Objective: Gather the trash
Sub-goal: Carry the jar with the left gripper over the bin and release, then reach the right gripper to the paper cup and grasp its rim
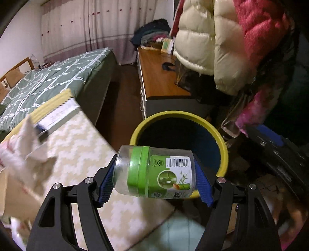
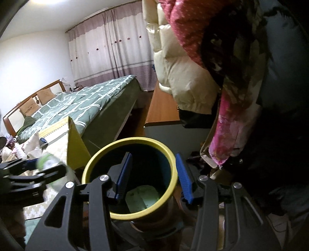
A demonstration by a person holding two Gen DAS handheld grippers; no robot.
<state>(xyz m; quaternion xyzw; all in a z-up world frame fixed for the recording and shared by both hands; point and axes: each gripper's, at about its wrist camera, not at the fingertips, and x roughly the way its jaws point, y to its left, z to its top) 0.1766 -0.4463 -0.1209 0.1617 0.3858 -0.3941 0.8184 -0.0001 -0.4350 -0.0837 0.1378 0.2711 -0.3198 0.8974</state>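
Jar [image 1: 154, 171]: clear plastic, green label, looks empty, so likely light, rigid, slick; best gripped across its ends, as now. Left claw [image 1: 154, 179] half open, pads pressing both jar ends, jar sideways at the bin [image 1: 224, 146] rim. Right claw [image 2: 153, 176] part open, empty, near rim inside the gap, untouched.

Dim indoor light; ceiling glare [image 2: 41, 1] top left; tissue [image 1: 29, 146] motion-blurred; right side lost in shadow; edges bent by fisheye.
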